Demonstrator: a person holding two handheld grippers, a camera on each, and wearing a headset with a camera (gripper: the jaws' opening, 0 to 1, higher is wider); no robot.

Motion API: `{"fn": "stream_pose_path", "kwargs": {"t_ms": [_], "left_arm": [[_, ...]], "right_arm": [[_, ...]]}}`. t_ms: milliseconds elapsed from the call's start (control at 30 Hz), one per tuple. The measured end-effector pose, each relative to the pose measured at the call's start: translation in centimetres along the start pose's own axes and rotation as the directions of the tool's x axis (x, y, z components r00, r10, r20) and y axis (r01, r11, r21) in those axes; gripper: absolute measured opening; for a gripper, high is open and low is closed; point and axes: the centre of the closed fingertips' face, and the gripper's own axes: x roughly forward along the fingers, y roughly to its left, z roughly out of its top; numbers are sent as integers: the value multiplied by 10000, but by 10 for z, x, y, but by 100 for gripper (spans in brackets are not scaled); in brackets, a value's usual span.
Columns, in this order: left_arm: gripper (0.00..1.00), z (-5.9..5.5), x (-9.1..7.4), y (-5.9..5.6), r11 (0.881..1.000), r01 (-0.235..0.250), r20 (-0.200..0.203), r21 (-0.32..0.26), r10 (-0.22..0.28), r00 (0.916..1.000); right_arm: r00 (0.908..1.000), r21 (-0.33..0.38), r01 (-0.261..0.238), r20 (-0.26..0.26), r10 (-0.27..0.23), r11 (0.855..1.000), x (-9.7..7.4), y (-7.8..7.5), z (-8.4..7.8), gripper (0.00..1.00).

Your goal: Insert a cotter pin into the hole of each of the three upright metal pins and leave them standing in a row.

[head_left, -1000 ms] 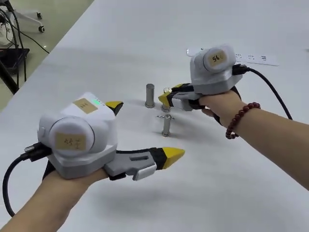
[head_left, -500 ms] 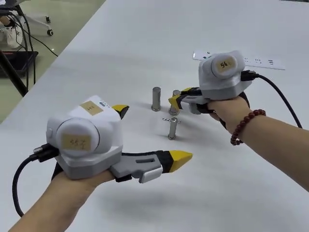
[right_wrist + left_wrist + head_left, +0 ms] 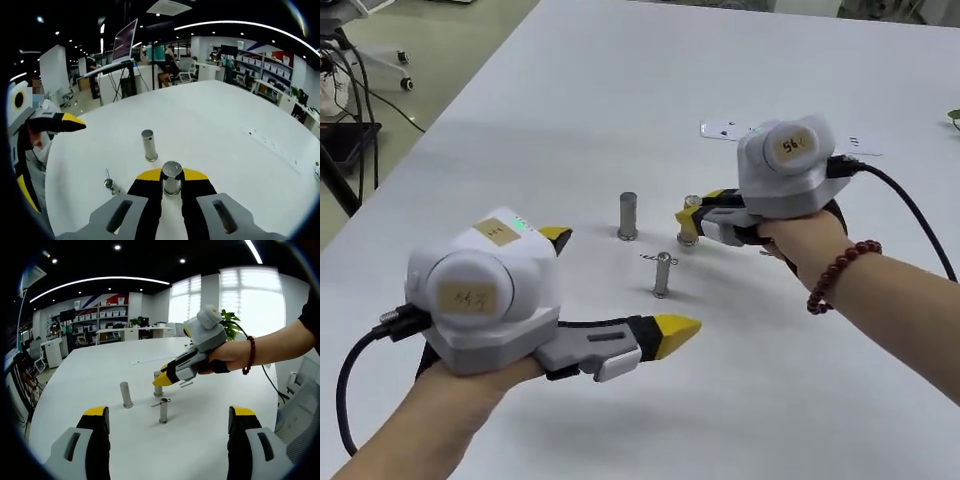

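White tabletop [image 3: 620,100]: right tongs [image 3: 171,182] clamp one upright metal pin [image 3: 171,171], left tongs [image 3: 168,415] gape wide.

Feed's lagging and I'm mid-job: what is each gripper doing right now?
Left gripper: open, holding nothing.
Right gripper: shut on an upright metal pin.

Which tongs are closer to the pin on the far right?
Right. The right tongs grip that pin; the left tongs sit open, nearer the person, apart from it.
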Motion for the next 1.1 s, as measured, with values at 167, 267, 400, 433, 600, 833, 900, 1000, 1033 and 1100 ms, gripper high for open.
{"fn": "stream_pose_path", "kwargs": {"t_ms": [167, 267, 400, 433, 600, 833, 900, 1000, 1033, 1100], "left_arm": [[97, 2, 0, -3, 10000, 62, 127, 10, -62, 9999], [97, 4, 1, -5, 9999, 98, 203, -67, -97, 9997], [97, 3, 2, -7, 9999, 144, 167, 40, -144, 9998], [97, 4, 2, -8, 9999, 158, 167, 60, -159, 9997], [96, 4, 3, -11, 9996, 223, 138, 160, -226, 9997], [96, 1, 4, -14, 9990, 304, -16, 312, -304, 9995], [96, 1, 4, -15, 9990, 323, -19, 313, -323, 9995], [96, 0, 4, -16, 9986, 352, -67, 388, -350, 9994], [96, 0, 4, -16, 9986, 355, -83, 403, -352, 9993], [95, 0, 4, -16, 9984, 372, -112, 427, -367, 9993]], "right_arm": [[9998, 319, 166, -91, -163, 9994, -17, -2, -10, 8], [9996, 416, 234, -166, -228, 9989, -29, 2, -17, 8], [9994, 531, 288, -231, -276, 9982, -42, 7, -24, 8], [9993, 538, 298, -240, -285, 9981, -47, 8, -27, 8], [9991, 745, 334, -287, -313, 9967, -61, 13, -35, 8], [9987, 871, 361, -385, -328, 9955, -70, 15, -46, 8], [9987, 889, 355, -407, -320, 9954, -73, 19, -49, 8], [9988, 964, 337, -396, -300, 9948, -76, 22, -53, 8], [9988, 982, 330, -388, -293, 9946, -77, 24, -54, 8], [9990, 996, 299, -369, -263, 9946, -79, 27, -57, 8]]}}
